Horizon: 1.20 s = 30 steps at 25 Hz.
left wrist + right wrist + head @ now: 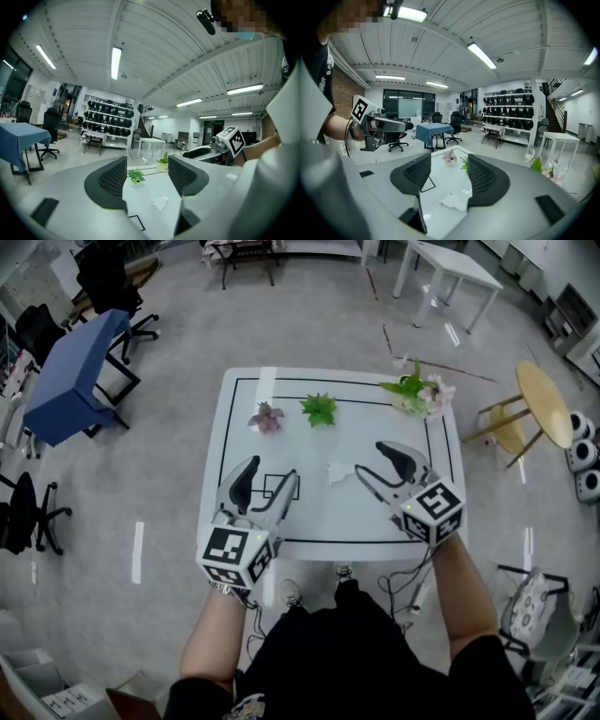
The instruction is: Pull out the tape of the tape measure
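Observation:
A white table [319, 521] carries black taped lines. Near its middle lies a small white, crumpled-looking object [339, 472] [159, 203] [452, 201]; I cannot tell whether it is the tape measure. My left gripper [274, 474] [147, 176] hovers over the table's near left, open and empty, left of that object. Just right of the object, my right gripper [368, 460] [449, 176] is also open with nothing between its jaws. Each gripper shows in the other's view: the right gripper [220, 147] and the left gripper [375, 124].
Along the table's far edge stand a pink plant [266, 416], a green plant [319, 409] and a bunch of flowers [417, 390]. A black square outline [278, 486] is marked by the left gripper. A blue table [75, 371], office chairs and a round wooden table [544, 404] stand around.

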### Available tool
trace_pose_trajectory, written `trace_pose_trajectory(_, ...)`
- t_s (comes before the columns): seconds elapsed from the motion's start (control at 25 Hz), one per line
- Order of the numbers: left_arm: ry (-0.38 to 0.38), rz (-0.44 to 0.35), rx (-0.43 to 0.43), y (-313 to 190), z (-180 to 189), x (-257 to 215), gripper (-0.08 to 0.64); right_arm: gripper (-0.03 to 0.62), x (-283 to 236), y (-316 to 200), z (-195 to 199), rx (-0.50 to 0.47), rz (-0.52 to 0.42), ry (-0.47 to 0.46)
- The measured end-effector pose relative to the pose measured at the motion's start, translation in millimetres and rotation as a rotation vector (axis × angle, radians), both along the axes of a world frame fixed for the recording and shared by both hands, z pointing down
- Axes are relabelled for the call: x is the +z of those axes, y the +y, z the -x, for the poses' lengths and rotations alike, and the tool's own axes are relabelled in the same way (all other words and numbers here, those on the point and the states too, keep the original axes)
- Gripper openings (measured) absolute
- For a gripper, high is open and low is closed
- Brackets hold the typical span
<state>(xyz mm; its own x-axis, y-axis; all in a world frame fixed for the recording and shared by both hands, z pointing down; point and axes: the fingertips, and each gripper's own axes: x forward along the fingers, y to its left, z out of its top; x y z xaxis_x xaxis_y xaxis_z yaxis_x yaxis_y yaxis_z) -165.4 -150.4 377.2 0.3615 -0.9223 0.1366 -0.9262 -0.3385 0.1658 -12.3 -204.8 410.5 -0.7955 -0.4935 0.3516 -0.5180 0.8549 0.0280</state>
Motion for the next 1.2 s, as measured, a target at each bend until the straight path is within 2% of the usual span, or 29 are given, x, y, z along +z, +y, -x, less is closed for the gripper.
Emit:
trace_pose_trajectory(0.56,-0.026,0.059,-0.050,-32,-23,35,0.258,0.235,71,-28,2,-0.207,0.085,0.131)
trace_pose_trajectory(0.84,-0.012,0.080,-0.080,-43,-30,49,0.258,0.236,117,-35,2,-0.325,0.104,0.266)
trace_pose_trajectory(1.0,-0.010,0.090,-0.099,-46,-32,57,0.258,0.236,139,-36,3,-0.385,0.121,0.310)
trace_pose_trajectory(1.2,-0.002,0.115,-0.132,-46,-31,69,0.258,0.236,175,-37,2,-0.484,0.105,0.427)
